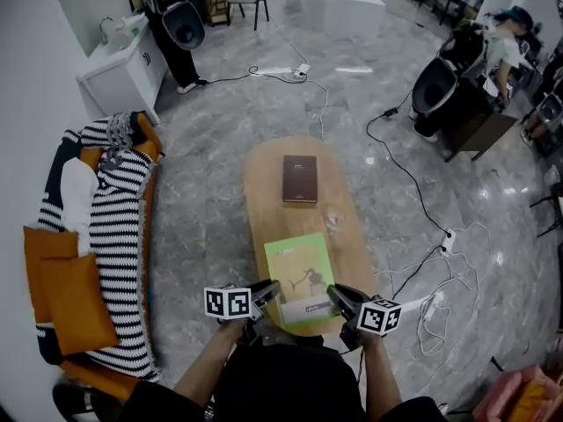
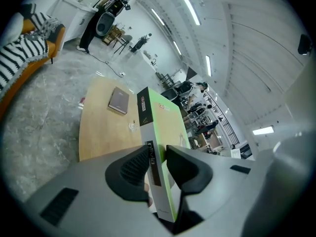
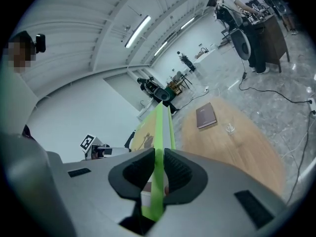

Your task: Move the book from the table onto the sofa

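The left gripper (image 1: 268,293) and right gripper (image 1: 339,295) were each clamped on a near corner of the thin green softcover book (image 1: 299,266), sharing its weight to hold it steady over the oval wooden table (image 1: 268,192), well apart from the striped, orange-cushioned sofa (image 1: 114,236) at left.

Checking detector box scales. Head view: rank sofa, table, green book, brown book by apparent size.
1. sofa
2. table, not far behind
3. green book
4. brown book
The green book is held nearer the camera, so its lead over the brown book is unsure.
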{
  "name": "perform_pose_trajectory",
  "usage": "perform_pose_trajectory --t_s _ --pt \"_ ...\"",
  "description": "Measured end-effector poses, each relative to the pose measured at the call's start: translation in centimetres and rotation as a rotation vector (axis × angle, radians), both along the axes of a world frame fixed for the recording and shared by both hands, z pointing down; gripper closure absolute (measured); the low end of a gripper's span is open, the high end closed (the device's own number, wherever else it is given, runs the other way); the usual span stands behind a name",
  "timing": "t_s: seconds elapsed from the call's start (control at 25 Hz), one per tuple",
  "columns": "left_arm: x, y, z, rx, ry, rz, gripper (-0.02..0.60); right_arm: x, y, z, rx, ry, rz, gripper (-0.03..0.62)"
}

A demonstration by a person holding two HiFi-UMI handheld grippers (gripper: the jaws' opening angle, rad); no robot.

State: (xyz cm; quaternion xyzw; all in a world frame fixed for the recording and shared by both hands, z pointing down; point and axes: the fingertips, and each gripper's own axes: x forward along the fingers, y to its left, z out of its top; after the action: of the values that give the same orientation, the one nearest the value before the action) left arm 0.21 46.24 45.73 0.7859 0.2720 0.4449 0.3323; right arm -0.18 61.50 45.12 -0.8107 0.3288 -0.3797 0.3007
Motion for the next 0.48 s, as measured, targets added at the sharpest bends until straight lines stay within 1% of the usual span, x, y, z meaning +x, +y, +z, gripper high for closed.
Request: perform_pose_trajectory --t_s 0.28,0.48 --pt "-1.0 0.6 0.1 -0.023 -0.005 -0.035 0.462 -0.6 0.8 -0.1 0.015 0.009 -0.001 0.519" --pt "-1.8 0.8 0.2 -0.027 0.003 -0.097 0.462 -0.4 0.9 -0.1 0.022 0.023 -0.058 0.520"
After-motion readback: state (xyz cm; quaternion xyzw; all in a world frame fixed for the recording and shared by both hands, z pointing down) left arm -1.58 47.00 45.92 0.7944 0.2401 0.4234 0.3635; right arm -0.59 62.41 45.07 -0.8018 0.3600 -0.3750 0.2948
